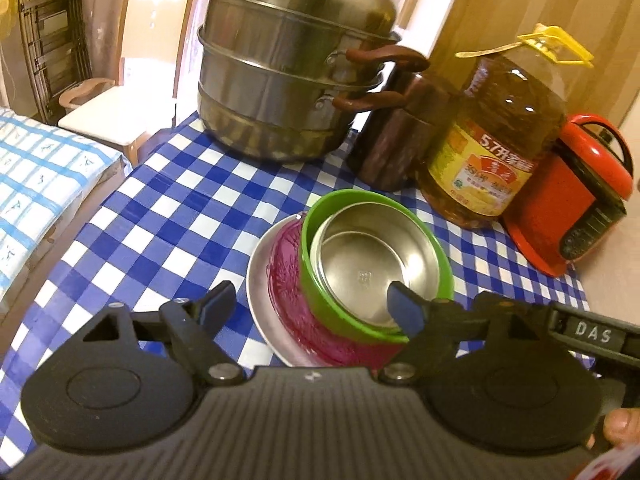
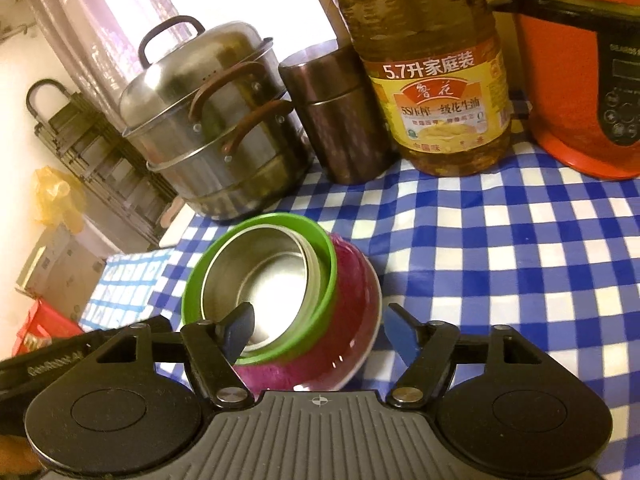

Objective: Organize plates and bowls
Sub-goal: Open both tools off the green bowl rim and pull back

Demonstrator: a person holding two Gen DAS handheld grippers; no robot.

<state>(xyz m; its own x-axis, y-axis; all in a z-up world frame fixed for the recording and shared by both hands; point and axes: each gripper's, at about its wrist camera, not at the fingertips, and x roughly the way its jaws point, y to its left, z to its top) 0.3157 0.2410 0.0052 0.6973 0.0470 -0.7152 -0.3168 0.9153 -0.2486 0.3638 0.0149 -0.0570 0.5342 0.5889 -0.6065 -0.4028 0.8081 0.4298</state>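
Nesting looks nearly done: green steel-lined bowl (image 1: 376,260) in magenta plastic bowl (image 1: 288,280) on white plate (image 1: 258,300); left gripper (image 1: 308,306) and right gripper (image 2: 320,330) gape wide, empty.

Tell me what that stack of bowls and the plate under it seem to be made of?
Inner bowl: shiny mirror-like grey, likely stainless steel. Green bowl: opaque, evenly coloured, smooth, probably plastic. Magenta bowl: glossy, slightly see-through, plastic or perhaps glass. Plate: dull pale silver, maybe metal.

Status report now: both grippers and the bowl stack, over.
Left gripper open, right gripper open, both at stack. Green bowl nested on pink bowl, plate beneath. Nothing blocking.
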